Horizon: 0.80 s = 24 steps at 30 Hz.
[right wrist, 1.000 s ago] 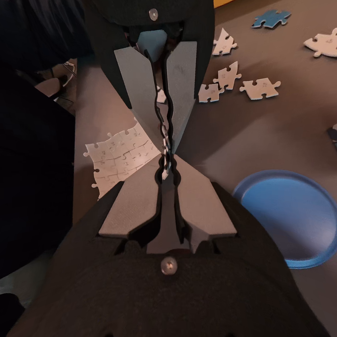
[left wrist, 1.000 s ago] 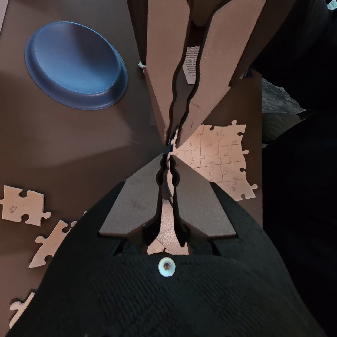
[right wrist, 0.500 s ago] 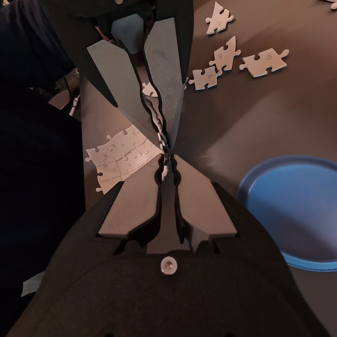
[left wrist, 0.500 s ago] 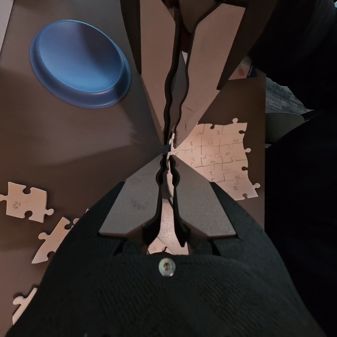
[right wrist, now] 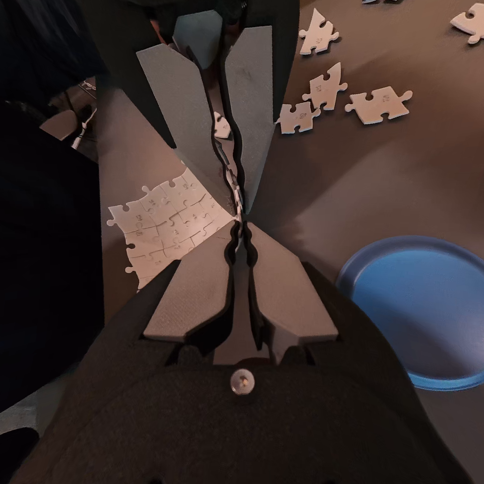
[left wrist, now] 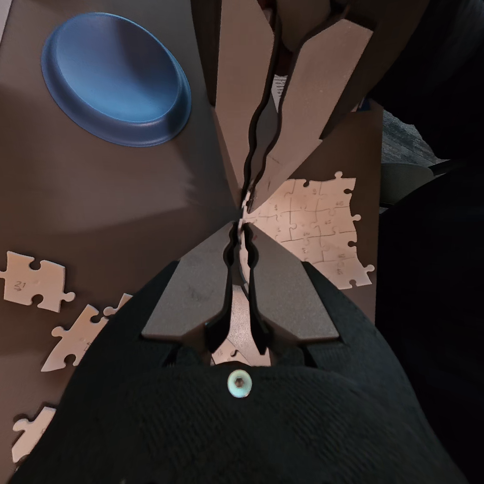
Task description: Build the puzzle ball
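Your left gripper (left wrist: 239, 226) and right gripper (right wrist: 242, 225) meet tip to tip above the dark table (left wrist: 117, 196), each clenched on an edge of the joined sheet (left wrist: 317, 225) of pale puzzle pieces. In the left wrist view your own fingers pinch the sheet's near edge, and the right gripper comes down from the top of the frame, its jaws pressed onto the same edge just beyond yours. In the right wrist view the picture is mirrored: a chain of interlocked tabs runs on edge up between the left gripper's jaws, and your right fingertips bite the lower end of that chain. The rest of the sheet spreads out toward the table's edge, beside the dark clothing of a person (right wrist: 47, 209); whether it rests flat on the table or hangs lifted you cannot tell from these views. A blue dish (left wrist: 115, 78) sits empty on the table, well apart from the sheet, on the far side of the grippers from it. Loose pieces (right wrist: 377, 104) lie scattered on the table past the left gripper, pale side up, and three more loose ones (left wrist: 34, 282) lie beside your left gripper's body. One small piece (right wrist: 222, 125) shows through the gap between the left gripper's fingers.
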Each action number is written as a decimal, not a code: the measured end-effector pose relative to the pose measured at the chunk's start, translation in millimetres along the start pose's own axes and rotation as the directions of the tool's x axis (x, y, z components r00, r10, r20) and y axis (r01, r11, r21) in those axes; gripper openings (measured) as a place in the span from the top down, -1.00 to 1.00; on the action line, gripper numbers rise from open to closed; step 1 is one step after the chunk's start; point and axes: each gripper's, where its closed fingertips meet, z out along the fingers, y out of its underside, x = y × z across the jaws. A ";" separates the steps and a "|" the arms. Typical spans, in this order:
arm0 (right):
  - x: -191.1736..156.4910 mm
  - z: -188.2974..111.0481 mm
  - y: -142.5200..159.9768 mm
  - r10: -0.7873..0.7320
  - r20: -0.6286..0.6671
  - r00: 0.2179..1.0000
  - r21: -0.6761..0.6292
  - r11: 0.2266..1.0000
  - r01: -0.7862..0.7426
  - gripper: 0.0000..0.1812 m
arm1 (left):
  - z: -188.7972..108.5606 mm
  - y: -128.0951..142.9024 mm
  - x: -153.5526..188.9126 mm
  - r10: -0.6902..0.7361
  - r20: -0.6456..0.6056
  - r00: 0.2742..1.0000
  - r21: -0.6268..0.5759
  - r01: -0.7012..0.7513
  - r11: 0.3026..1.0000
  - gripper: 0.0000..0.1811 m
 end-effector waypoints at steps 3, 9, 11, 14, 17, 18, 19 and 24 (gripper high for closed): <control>-0.3 -1.2 -0.4 -0.004 0.019 1.000 0.014 1.000 0.003 1.00 | -0.4 -1.5 1.0 0.002 -0.002 1.000 0.007 -0.002 1.000 0.98; -1.0 6.6 2.2 -0.005 0.033 0.999 -0.009 1.000 0.005 0.99 | -3.4 -3.6 -0.4 0.006 0.012 1.000 0.019 -0.006 1.000 0.99; -2.0 6.1 0.7 0.011 0.042 0.999 -0.002 1.000 -0.011 0.99 | -5.0 -4.1 0.4 -0.003 -0.001 1.000 0.026 0.003 1.000 0.99; -2.8 7.0 0.9 0.041 0.066 0.997 0.002 0.999 -0.041 1.00 | -4.7 -3.2 0.3 -0.002 -0.001 1.000 0.021 0.002 1.000 0.99; -3.8 8.1 1.7 0.047 0.083 0.995 0.000 0.999 -0.047 1.00 | -3.8 -1.9 0.6 -0.002 -0.001 1.000 0.015 0.002 1.000 0.99; -3.6 7.9 1.7 0.043 0.081 0.996 0.001 0.999 -0.044 1.00 | -3.8 -2.1 0.7 -0.002 -0.001 1.000 0.016 0.002 1.000 0.99; -4.0 7.7 1.8 0.049 0.087 0.995 0.004 0.999 -0.049 1.00 | -3.7 -2.2 1.0 -0.002 -0.001 1.000 0.016 0.002 1.000 0.99; -4.2 1.6 -5.4 0.074 0.145 0.987 0.059 0.995 -0.083 0.96 | -3.3 -1.6 0.0 0.005 0.017 1.000 0.009 -0.005 1.000 0.98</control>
